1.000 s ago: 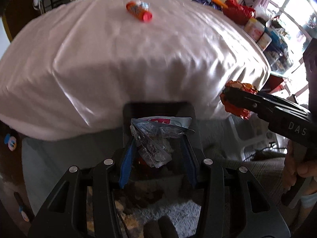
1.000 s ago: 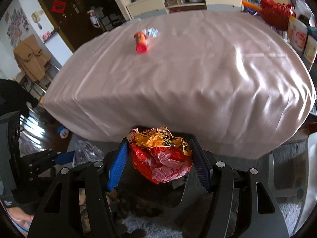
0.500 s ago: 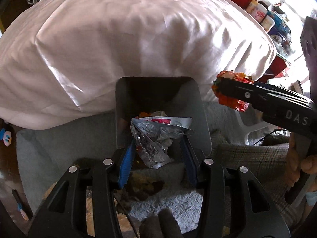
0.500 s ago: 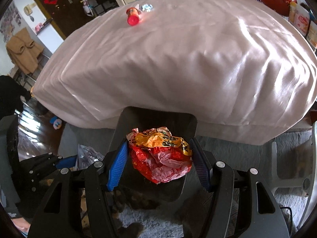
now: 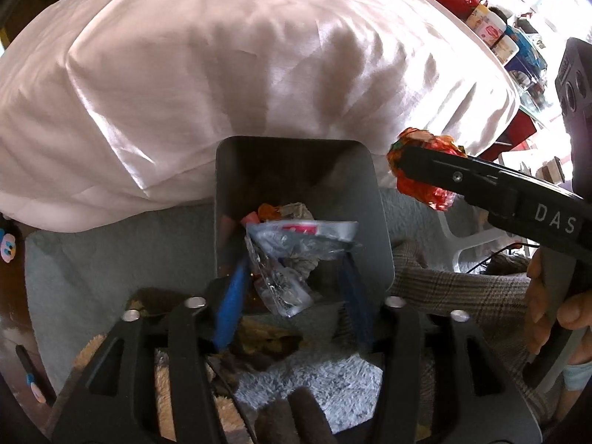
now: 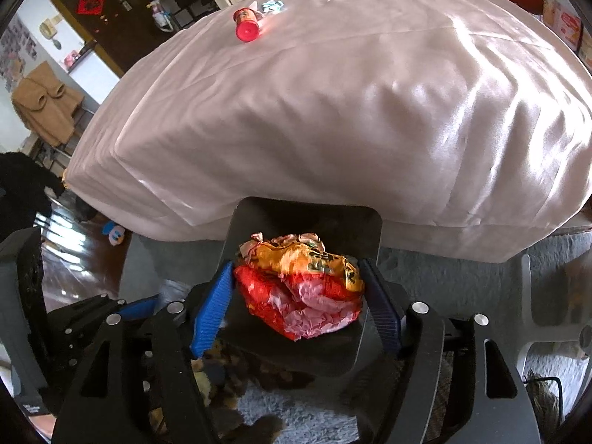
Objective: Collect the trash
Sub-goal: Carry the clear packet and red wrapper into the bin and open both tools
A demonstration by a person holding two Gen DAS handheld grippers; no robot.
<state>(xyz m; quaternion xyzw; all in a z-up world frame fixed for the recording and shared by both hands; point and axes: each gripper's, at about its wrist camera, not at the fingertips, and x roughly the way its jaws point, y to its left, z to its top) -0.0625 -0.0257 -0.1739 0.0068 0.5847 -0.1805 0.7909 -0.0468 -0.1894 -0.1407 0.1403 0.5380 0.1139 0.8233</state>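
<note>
My left gripper [image 5: 292, 277] is shut on a crumpled clear plastic wrapper [image 5: 288, 259] and holds it over the open grey trash bin [image 5: 225, 170], which has several scraps inside. My right gripper [image 6: 299, 292] is shut on a crumpled red and orange snack bag [image 6: 303, 288] above the same bin [image 6: 307, 211]. In the left wrist view the right gripper's fingers [image 5: 436, 166] hold the snack bag [image 5: 421, 185] just right of the bin. An orange bottle with a red cap [image 6: 246, 24] and a small wrapper [image 6: 272, 5] lie on the table far back.
The table under a pale pink cloth [image 6: 351, 92] stands right behind the bin. The bin sits on a grey carpet [image 5: 92, 259]. Jars and red bags [image 5: 492, 29] crowd the table's right end. A white chair base [image 6: 532, 318] is at the right.
Both grippers have tilted down and moved over the bin, which now shows fully with its contents. Both wrappers stay gripped.
</note>
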